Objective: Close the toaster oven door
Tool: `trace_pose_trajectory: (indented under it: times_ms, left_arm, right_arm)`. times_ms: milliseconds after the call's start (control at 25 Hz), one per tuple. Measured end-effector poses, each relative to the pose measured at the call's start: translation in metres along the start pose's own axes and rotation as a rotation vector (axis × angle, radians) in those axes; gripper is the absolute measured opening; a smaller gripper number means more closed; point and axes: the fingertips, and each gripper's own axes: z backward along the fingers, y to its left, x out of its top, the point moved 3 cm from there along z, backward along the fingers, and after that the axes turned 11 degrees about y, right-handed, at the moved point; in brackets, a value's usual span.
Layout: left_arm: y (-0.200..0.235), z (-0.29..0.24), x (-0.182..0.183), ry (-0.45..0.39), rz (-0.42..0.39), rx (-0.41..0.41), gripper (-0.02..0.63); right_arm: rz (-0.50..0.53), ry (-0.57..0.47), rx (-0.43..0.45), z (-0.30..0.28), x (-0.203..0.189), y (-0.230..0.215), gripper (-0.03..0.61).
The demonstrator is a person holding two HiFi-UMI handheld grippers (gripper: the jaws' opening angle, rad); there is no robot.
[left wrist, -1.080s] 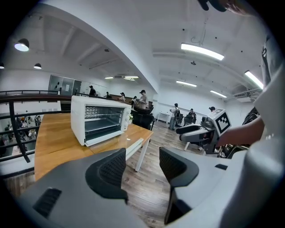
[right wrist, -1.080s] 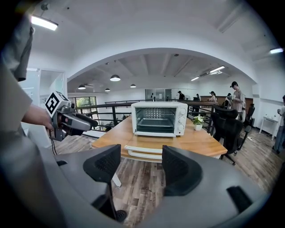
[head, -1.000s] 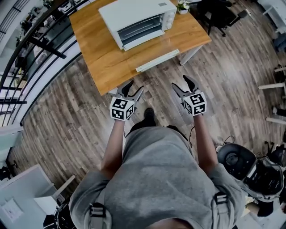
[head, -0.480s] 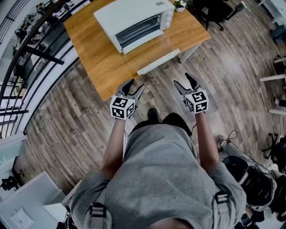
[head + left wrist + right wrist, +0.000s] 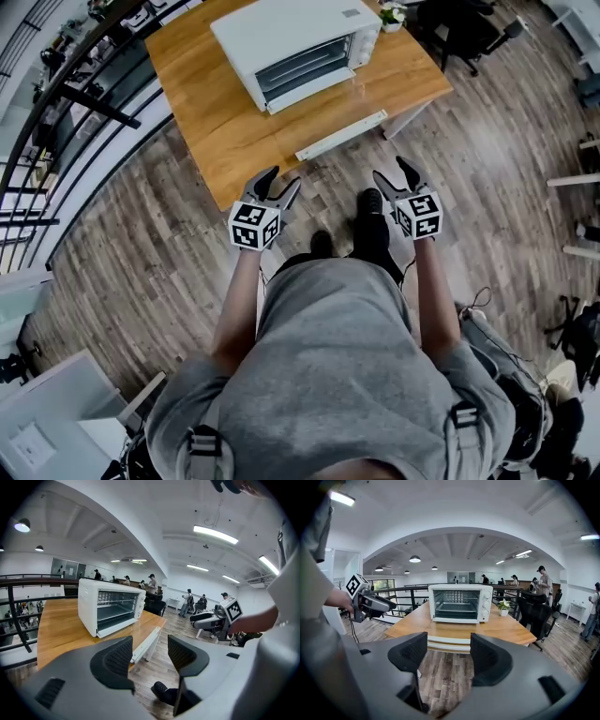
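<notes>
We hold the left gripper (image 5: 279,182) and right gripper (image 5: 392,172) side by side over the floor, short of the table (image 5: 211,122). Both have jaws apart with nothing between them, free to push. The toaster oven (image 5: 291,42) stands on the table ahead, its door (image 5: 333,111) folded down flat, handle (image 5: 339,136) nearest us. We judge the approach unfinished.

The head view looks steeply down, the toaster oven (image 5: 295,47) at twelve o'clock. Both gripper views face it from well back.

Open office (desk (image 5: 234,131), swivel chair (image 5: 536,612))
</notes>
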Motion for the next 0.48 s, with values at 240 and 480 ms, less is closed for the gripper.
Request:
trace_pose_trajectory:
  times_ms: [240, 480]
  left_arm:
    - [0.008, -0.009, 0.001, 0.015, 0.037, 0.017, 0.245]
    - [0.013, -0.028, -0.001, 0.048, 0.081, 0.026, 0.245]
  right_arm:
    - [-0.003, 0.008, 0.014, -0.015, 0.008, -0.019, 0.295]
    - [-0.008, 0.028, 0.035, -0.031, 0.010, -0.039, 0.295]
